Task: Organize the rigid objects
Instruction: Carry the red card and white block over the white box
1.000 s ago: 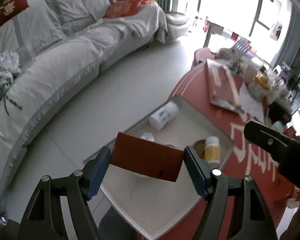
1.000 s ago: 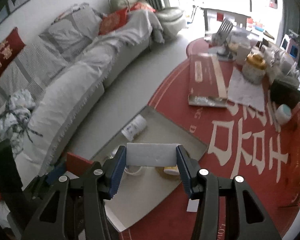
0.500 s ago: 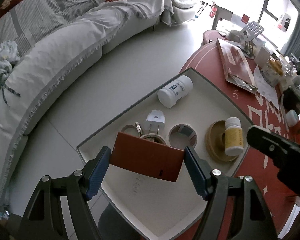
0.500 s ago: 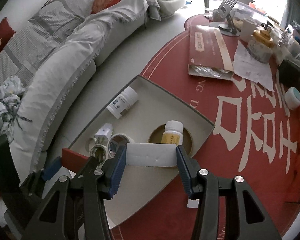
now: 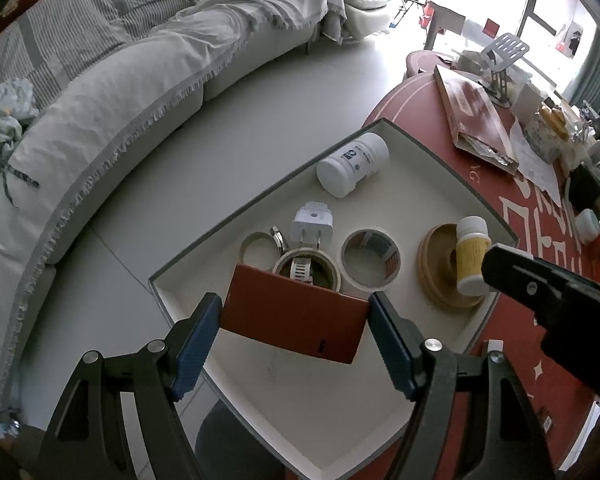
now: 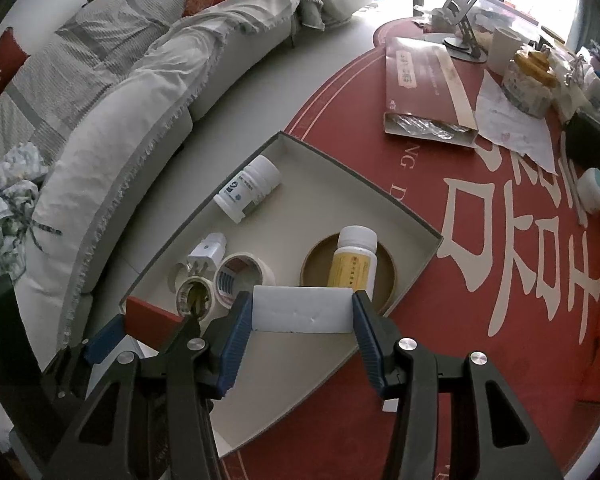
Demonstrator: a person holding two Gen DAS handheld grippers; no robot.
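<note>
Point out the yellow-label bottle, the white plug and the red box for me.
yellow-label bottle (image 6: 353, 268), right wrist view, on its label.
white plug (image 5: 312, 222), left wrist view, on its body.
red box (image 5: 296, 314), left wrist view, on its front face.

red box (image 5: 294, 322), white block (image 6: 302, 309), both clamped

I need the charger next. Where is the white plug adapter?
Left wrist view: white plug adapter lies in the shallow grey tray, between the lying white bottle and the tape rolls.
</note>
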